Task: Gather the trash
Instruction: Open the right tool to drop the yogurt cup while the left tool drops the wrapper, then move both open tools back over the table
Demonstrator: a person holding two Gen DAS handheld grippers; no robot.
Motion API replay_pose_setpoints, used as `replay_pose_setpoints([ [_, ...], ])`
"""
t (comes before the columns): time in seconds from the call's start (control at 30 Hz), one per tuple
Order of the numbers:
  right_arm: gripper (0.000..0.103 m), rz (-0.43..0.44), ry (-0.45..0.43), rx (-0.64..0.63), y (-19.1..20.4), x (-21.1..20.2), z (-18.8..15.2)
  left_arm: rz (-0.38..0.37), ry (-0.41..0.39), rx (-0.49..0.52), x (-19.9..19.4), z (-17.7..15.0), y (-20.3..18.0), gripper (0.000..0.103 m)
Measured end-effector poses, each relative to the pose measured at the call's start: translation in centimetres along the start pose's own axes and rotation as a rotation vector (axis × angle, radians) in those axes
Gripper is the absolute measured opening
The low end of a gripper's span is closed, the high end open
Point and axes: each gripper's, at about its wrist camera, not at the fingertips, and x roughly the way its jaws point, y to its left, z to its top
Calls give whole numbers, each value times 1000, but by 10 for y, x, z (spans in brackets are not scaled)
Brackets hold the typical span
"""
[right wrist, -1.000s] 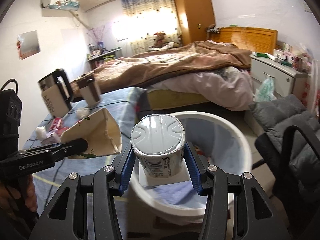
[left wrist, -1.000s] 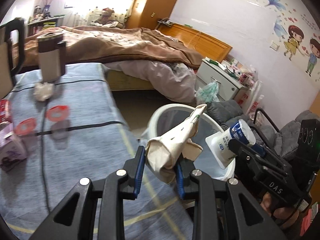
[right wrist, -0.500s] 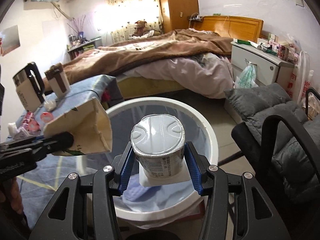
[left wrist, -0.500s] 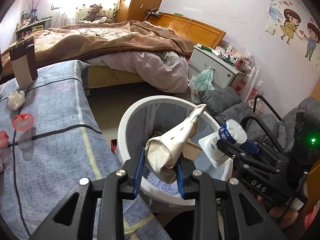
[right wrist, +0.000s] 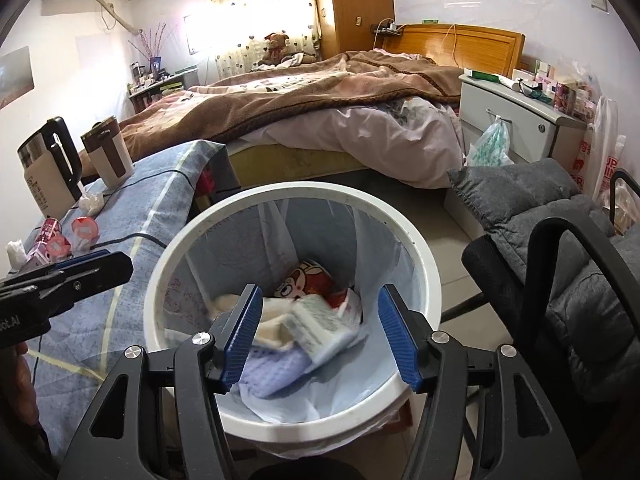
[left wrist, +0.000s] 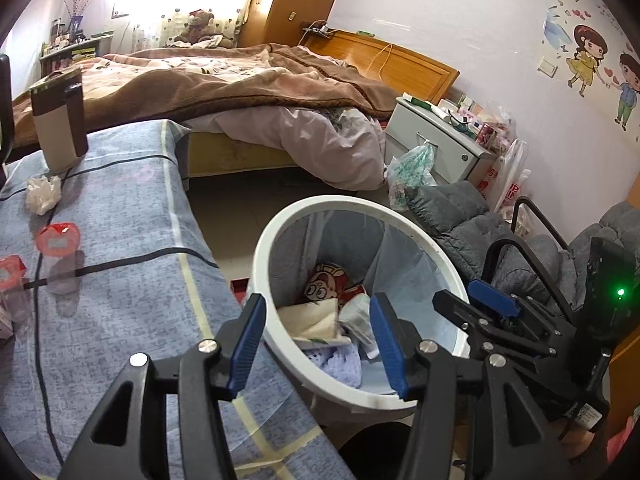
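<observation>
Both grippers now hold nothing: the left gripper point(left wrist: 318, 336) and the right gripper point(right wrist: 320, 334) are opening, after they carried a paper carton and a yogurt cup. Both pieces lie below them in the lined white trash bin point(right wrist: 420, 248), on a snack wrapper point(right wrist: 306, 282). A crumpled tissue point(left wrist: 43, 194) waits far left on the table point(left wrist: 132, 280).

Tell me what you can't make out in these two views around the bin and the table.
- Bin bottom, both views: covered by piled trash and the liner.
- Dropped carton, right wrist view: motion-blurred, print unreadable.
- Kettle, left wrist view: cut off by the left edge.
- Red-capped containers' labels: too small.
</observation>
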Motion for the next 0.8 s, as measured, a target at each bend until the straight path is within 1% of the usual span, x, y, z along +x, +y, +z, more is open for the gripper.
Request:
replay_pose_setpoints([
  [0.4, 61, 39, -45, -9, 26, -21, 3, 51, -43, -31, -37, -7, 22, 58],
  [0.5, 61, 47, -56, -16, 33, -25, 4, 92, -61, -26, -48, -10, 27, 59],
  [0.6, 61, 61, -63, -23, 42, -28, 4, 89, -74, -47, -57, -12, 35, 59],
  [0.8, 61, 85, -70, -45, 61, -33, 4, 114, -102, -79, -75, -18, 52, 59],
])
